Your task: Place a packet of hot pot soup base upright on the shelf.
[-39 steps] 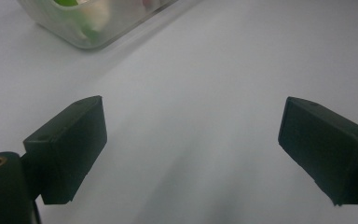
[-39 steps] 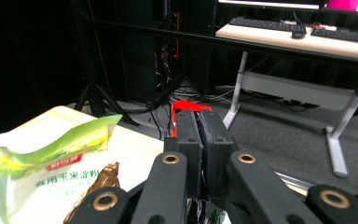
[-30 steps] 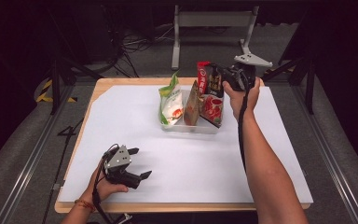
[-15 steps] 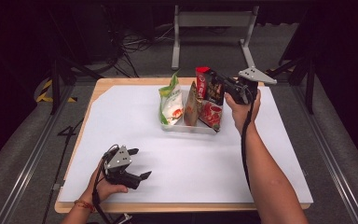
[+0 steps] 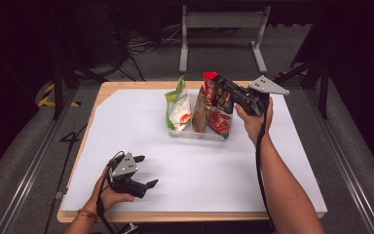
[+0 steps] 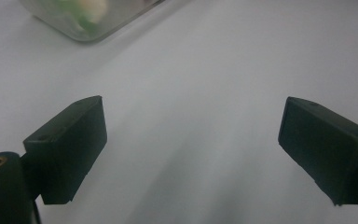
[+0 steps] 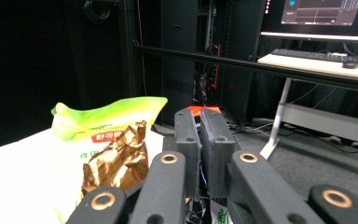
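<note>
The right tongs (image 5: 222,92) are pinched tight on the top edge of a red snack bag (image 5: 215,91), the two jaws almost meeting with only the thin orange-red rim of the bag between them, as the right gripper view shows (image 7: 200,140). The bag hangs upright from that grip over the right end of a clear tray (image 5: 195,134) that sits toward the far side of the white-covered counter (image 5: 199,175); whether its lower edge rests in the tray cannot be told. In the tray stand a green and white bag (image 5: 177,107) at the left, a brown foil bag (image 5: 200,114) in the middle, and another red bag (image 5: 220,122) at the right, just below the one being held. From the right gripper view the green bag (image 7: 107,119) and the crinkled brown foil bag (image 7: 116,161) rise just left of the jaws. The left tongs (image 5: 143,170) lie low on the near left of the counter, well apart from the tray, jaws spread wide with nothing between them (image 6: 191,154); a corner of the tray (image 6: 88,18) shows blurred beyond them.
</note>
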`<state>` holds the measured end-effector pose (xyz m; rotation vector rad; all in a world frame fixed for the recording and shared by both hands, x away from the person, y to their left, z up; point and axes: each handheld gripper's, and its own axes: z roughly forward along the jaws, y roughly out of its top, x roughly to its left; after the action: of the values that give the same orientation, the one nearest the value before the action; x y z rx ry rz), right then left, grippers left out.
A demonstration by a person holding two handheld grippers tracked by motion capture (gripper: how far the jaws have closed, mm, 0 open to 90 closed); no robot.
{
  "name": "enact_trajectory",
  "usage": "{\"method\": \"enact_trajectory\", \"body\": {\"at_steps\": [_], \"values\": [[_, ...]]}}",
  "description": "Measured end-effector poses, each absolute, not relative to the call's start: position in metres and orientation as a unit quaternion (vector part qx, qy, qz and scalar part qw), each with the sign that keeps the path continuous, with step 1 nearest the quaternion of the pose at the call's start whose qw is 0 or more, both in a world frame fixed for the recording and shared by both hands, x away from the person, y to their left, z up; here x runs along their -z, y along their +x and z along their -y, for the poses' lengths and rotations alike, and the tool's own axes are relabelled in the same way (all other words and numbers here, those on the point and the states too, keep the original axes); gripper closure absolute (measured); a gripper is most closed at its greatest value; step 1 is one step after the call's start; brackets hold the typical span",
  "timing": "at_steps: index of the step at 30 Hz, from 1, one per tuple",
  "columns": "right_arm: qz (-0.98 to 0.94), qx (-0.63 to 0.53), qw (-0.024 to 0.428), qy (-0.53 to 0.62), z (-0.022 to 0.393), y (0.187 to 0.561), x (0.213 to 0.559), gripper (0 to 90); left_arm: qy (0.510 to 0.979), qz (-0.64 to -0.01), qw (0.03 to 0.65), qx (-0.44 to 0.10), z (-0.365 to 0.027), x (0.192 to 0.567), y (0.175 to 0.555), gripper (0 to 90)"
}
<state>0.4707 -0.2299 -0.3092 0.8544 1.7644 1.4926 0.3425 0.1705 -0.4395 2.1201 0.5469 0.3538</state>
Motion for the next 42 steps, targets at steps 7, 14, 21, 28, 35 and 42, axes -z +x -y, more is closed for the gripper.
{"method": "enact_trajectory", "body": {"at_steps": [7,14,21,28,35,42], "values": [[-0.684,-0.560,0.340,0.321,0.233,0.472,0.308,84.3,0.858,-0.222,0.441,-0.143,-0.169,0.440,0.344,8.6],[-0.681,-0.553,0.335,0.345,0.241,0.481,0.311,68.0,0.858,-0.222,0.442,-0.141,-0.171,0.441,0.344,8.6],[-0.708,-0.524,0.333,0.336,0.248,0.470,0.313,50.6,0.860,-0.218,0.440,-0.142,-0.168,0.440,0.342,8.6],[-0.727,-0.513,0.323,0.323,0.260,0.450,0.326,80.8,0.860,-0.219,0.438,-0.145,-0.168,0.440,0.342,8.6],[-0.768,-0.462,0.294,0.331,0.258,0.430,0.352,90.0,0.861,-0.217,0.436,-0.147,-0.168,0.439,0.341,8.6],[-0.800,-0.423,0.263,0.336,0.252,0.423,0.385,90.0,0.862,-0.216,0.434,-0.146,-0.167,0.439,0.341,8.6]]}}
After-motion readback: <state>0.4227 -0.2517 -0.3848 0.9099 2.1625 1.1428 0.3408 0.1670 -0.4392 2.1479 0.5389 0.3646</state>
